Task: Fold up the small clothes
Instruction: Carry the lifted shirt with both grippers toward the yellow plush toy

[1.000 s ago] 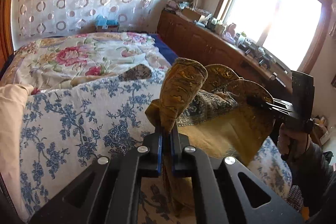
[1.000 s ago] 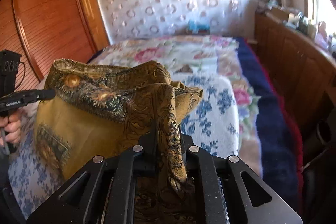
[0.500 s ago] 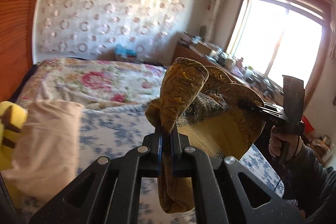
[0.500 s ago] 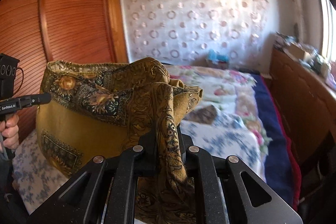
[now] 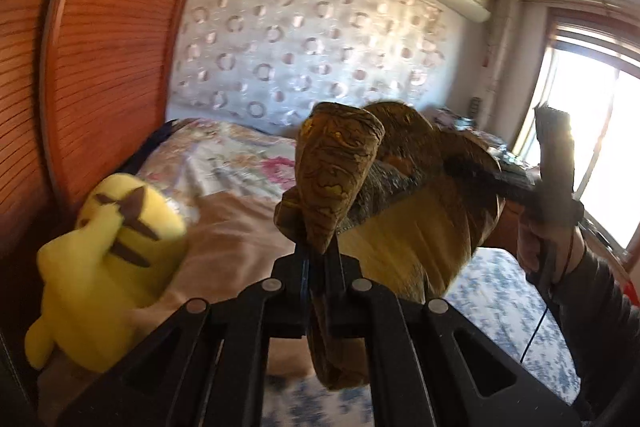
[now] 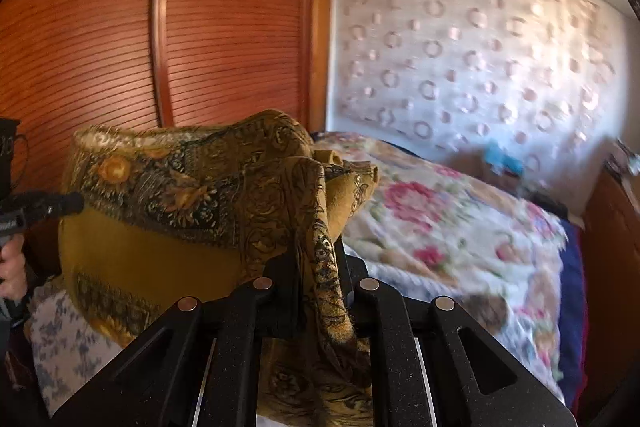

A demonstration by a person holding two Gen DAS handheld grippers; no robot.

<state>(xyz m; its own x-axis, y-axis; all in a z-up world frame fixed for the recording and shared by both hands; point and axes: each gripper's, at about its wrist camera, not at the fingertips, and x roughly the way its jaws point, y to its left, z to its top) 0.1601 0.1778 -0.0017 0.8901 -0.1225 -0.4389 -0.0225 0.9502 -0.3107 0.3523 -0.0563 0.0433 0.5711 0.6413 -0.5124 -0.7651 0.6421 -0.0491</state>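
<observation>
Bedroom w/ floral bed (image 6: 460, 227), wood wardrobe (image 6: 120, 47). Mustard paisley scarf (image 6: 168, 211) held above bed, stretched btwn left gripper (image 5: 316, 251) & right gripper (image 6: 316, 267), both clamped on its edge. Yellow plush (image 5: 108, 267) at left.

scarf (image 6: 168, 187): woven cloth, matt | wardrobe (image 6: 100, 39): ribbed wood, seemingly glossy

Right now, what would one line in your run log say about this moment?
left gripper: shut on scarf | right gripper: shut on scarf | scarf: held up between both, above bed | fold: not yet done
</observation>
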